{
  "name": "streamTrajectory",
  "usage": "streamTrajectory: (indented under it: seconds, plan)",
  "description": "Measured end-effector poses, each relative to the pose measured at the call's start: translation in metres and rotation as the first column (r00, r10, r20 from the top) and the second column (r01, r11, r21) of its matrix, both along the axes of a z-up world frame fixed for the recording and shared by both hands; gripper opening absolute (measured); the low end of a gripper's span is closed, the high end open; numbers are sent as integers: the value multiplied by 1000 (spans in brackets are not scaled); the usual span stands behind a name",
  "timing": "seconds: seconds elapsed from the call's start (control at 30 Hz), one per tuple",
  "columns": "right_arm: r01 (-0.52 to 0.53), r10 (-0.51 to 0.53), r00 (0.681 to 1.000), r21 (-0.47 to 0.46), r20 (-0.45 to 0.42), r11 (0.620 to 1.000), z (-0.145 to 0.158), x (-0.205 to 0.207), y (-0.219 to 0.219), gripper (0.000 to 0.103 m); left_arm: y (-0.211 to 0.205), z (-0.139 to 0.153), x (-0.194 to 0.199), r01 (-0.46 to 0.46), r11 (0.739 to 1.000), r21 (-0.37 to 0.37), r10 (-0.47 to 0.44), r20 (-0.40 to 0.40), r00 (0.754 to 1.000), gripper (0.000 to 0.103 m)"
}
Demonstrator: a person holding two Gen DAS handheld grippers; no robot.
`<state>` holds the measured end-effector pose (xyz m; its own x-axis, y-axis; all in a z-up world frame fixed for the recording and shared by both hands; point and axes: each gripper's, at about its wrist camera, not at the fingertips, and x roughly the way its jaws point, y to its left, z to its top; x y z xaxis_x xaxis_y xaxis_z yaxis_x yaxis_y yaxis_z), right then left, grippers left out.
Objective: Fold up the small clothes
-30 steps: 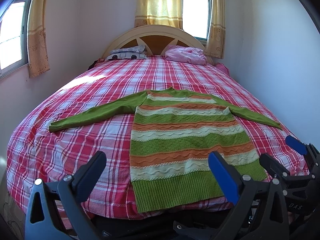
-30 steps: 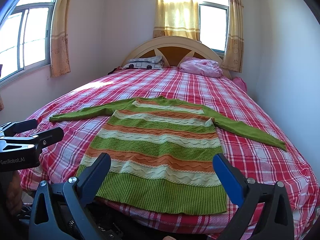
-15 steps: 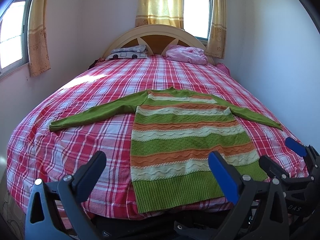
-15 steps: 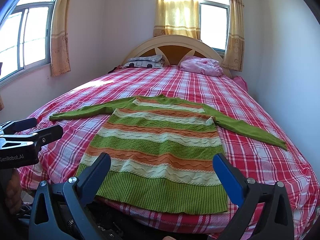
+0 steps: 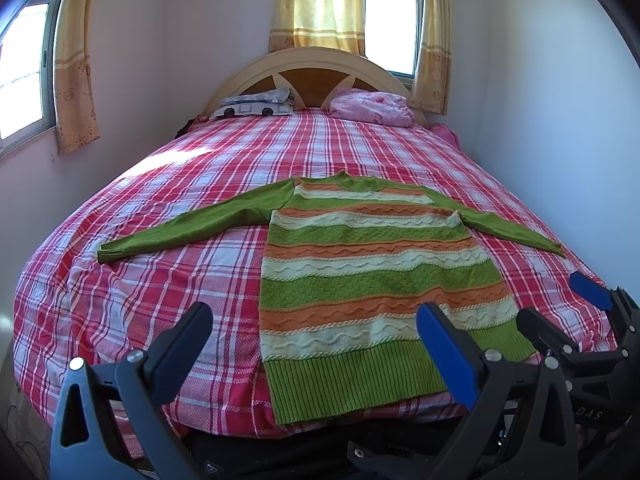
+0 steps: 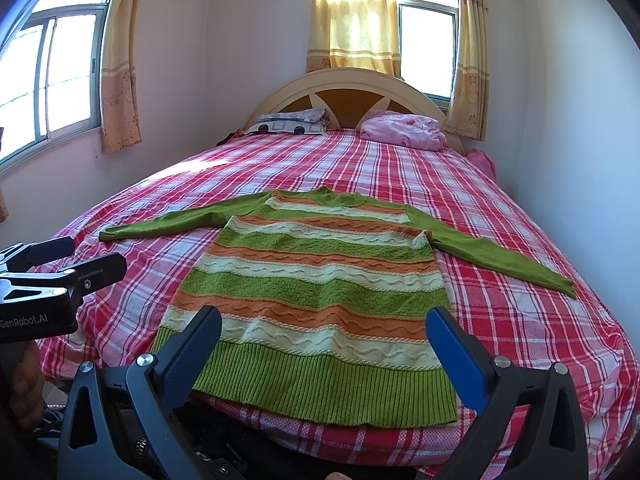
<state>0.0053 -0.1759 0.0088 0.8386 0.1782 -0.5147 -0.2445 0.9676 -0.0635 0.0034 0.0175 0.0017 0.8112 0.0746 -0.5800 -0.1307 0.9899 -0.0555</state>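
A small knitted sweater (image 5: 372,276) with green, orange and cream stripes lies flat on the red plaid bed (image 5: 160,280), both green sleeves spread out, hem at the near edge. It also shows in the right wrist view (image 6: 320,292). My left gripper (image 5: 316,340) is open and empty, held before the bed's foot, over the hem's left part. My right gripper (image 6: 324,344) is open and empty, just short of the hem. The right gripper also shows at the right of the left wrist view (image 5: 560,312), and the left gripper at the left of the right wrist view (image 6: 72,264).
A patterned pillow (image 5: 252,106) and a pink bundle (image 5: 372,108) lie at the headboard (image 5: 316,68). A wall runs along the bed's right side (image 5: 560,120). Curtained windows stand on the left (image 6: 48,80) and behind the headboard.
Both grippers have barely moved; the view has shifted slightly. The sweater lies as before.
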Motion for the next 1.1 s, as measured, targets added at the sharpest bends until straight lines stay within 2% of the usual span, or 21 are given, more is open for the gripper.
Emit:
streamTrajectory:
  seconds: [0.97, 1.1]
  plan:
    - [17, -17, 1000, -13, -19, 1000, -7, 13, -7, 102, -2, -1, 10, 23, 1000, 17, -22, -25, 999, 103]
    - [32, -33, 999, -28, -35, 999, -14, 27, -15, 102, 3, 1, 20, 9, 999, 51, -8, -8, 1000, 103]
